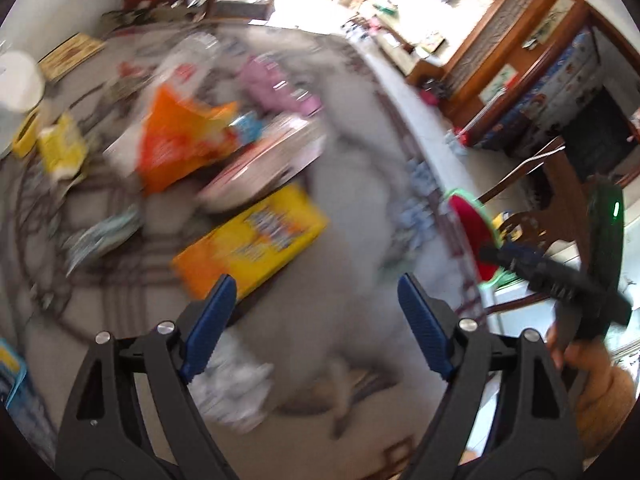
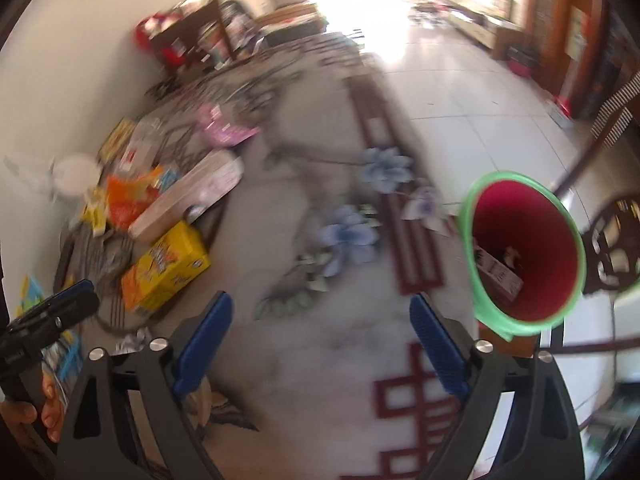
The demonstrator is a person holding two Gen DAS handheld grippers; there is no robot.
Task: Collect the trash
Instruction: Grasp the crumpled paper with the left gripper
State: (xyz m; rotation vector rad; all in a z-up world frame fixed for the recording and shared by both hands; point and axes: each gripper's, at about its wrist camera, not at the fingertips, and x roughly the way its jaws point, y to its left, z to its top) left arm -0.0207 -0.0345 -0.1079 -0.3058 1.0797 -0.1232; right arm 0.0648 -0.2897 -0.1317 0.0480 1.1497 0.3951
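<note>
target: yellow box [image 1: 250, 240] on the rug, just ahead-left of our left gripper [image 1: 316, 320]; long axis runs diag, near-left to far-right.
nearer arm: left, we judge.
grippers: left spread wide, empty; right gripper [image 2: 322, 344] same.
bin: red bin [image 2: 524, 256] off to the right, some trash already inside.
around: orange bag [image 1: 176, 140], pink wrapper [image 1: 276, 88], crumpled paper [image 1: 228, 388] beside the box; nothing blocks, but pics blurry.
</note>
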